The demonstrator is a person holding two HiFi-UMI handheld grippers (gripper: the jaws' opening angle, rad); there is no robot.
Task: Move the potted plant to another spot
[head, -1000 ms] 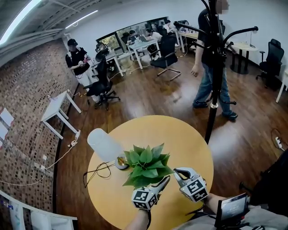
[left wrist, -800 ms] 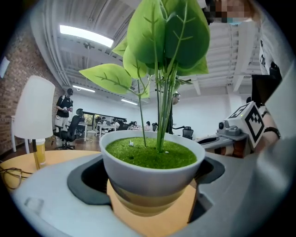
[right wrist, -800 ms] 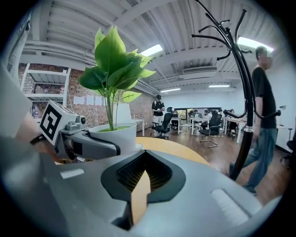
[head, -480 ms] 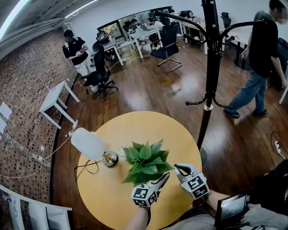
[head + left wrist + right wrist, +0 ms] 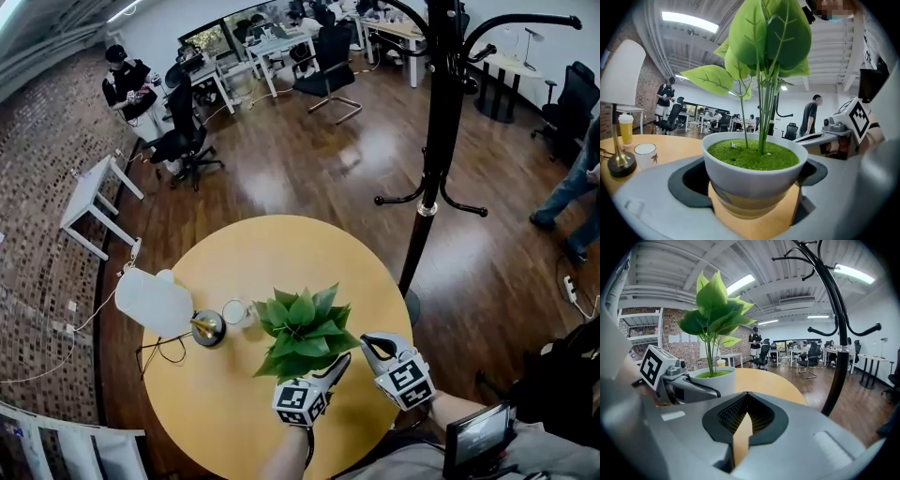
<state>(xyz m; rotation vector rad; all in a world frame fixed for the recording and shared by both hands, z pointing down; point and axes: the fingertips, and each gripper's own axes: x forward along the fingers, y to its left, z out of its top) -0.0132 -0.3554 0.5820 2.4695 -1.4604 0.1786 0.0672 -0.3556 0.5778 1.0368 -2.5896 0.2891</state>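
Finding: the left tool (image 5: 339,367) grips the potted plant (image 5: 302,330) (pot between its jaws); the right tool (image 5: 367,343), just beside it, is clenched empty.

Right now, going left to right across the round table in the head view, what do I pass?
The lamp → cup → potted plant → right hand-held gripper.
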